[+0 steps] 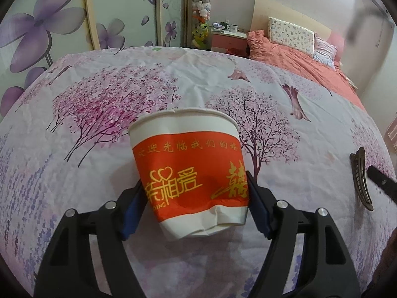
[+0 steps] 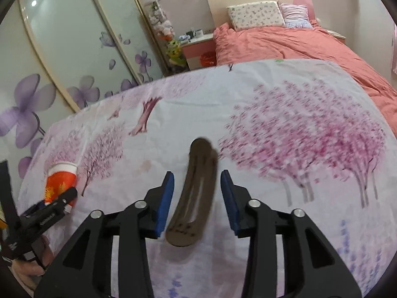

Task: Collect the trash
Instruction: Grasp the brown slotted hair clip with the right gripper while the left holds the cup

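A crumpled red and white paper cup [image 1: 191, 171] with gold lettering sits between the fingers of my left gripper [image 1: 196, 186], which is shut on its lower half, over the floral bedsheet [image 1: 99, 99]. The cup also shows in the right wrist view [image 2: 60, 181] at far left, held by the left gripper [image 2: 53, 208]. A brown hair clip [image 2: 196, 193] lies on the sheet between the open fingers of my right gripper [image 2: 197, 193]; the pads are apart from it. The clip shows in the left wrist view [image 1: 361, 178] at right.
A bed with a coral duvet [image 2: 285, 44] and pillows [image 2: 255, 15] stands behind. A pink nightstand [image 1: 228, 41], a tube of plush toys [image 1: 201, 12] and wardrobe doors with purple flowers [image 1: 44, 24] stand at the back left.
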The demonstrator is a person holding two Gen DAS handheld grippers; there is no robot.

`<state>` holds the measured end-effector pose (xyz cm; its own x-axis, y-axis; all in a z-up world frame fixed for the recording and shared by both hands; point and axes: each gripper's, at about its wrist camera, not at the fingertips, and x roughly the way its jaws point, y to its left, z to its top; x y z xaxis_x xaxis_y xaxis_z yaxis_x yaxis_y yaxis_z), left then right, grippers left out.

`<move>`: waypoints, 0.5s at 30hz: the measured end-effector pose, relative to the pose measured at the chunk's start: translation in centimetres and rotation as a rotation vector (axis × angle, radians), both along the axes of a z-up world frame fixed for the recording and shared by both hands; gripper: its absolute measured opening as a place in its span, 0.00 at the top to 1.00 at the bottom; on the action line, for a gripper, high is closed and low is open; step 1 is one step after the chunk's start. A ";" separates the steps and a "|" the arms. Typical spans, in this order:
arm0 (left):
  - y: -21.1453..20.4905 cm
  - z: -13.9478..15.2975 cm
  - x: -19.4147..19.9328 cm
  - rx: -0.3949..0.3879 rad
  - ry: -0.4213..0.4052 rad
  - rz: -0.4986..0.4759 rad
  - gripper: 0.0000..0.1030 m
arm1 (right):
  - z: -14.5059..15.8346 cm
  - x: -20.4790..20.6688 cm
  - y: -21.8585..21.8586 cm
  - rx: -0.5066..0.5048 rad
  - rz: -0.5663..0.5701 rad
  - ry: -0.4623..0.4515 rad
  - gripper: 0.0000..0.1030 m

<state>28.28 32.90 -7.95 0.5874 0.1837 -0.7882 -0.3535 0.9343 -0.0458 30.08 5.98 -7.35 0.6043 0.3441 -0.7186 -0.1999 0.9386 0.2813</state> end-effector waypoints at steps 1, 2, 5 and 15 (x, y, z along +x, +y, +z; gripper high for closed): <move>0.0 0.0 0.0 0.001 0.001 0.001 0.31 | -0.2 0.1 0.3 -0.004 0.000 0.006 0.61; -0.1 0.0 0.1 0.004 0.003 0.001 0.31 | -0.4 0.2 0.6 -0.008 -0.003 0.011 0.60; -0.2 0.0 0.2 0.007 0.005 0.002 0.31 | -0.3 0.1 1.3 -0.052 -0.011 -0.013 0.60; 0.0 0.1 0.7 -0.007 -0.006 0.019 0.30 | -0.4 0.0 -0.4 -0.074 -0.018 -0.002 0.67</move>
<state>28.96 32.90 -7.88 0.5883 0.1895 -0.7861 -0.3713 0.9269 -0.0545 30.10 5.56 -7.78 0.6110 0.2793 -0.7407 -0.1834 0.9602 0.2108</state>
